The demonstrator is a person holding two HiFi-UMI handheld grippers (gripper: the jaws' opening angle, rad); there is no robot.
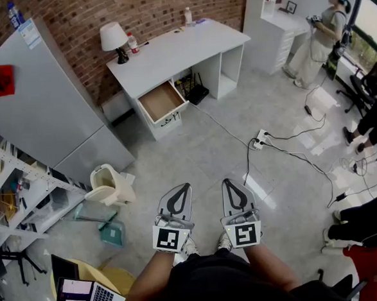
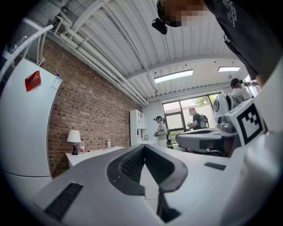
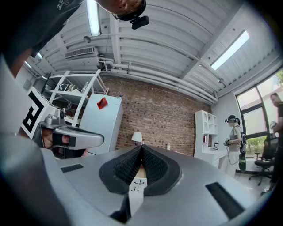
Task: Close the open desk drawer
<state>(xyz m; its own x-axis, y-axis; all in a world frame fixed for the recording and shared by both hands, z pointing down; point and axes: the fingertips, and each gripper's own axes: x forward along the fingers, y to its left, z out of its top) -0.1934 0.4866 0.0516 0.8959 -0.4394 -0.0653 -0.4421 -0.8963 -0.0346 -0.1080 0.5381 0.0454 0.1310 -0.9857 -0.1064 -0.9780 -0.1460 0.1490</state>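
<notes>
The white desk [image 1: 188, 47] stands against the brick wall at the far side of the room. Its left drawer [image 1: 161, 101] is pulled out and shows an empty wooden inside. My left gripper [image 1: 183, 187] and right gripper [image 1: 227, 182] are side by side close to my body, well short of the desk, both pointing towards it. Both are shut with nothing between the fingers. In the left gripper view the left gripper [image 2: 143, 146] has its tips touching. In the right gripper view the right gripper [image 3: 141, 146] does too, with the white drawer front [image 3: 137, 185] showing below the tips.
A grey refrigerator [image 1: 37, 106] stands left of the desk, and a lamp [image 1: 114, 39] sits on the desk's left end. A white bin [image 1: 110, 184] and a dustpan [image 1: 110, 232] lie at the left. A power strip [image 1: 262, 138] with cables crosses the floor at the right. A person [image 1: 319, 34] stands far right.
</notes>
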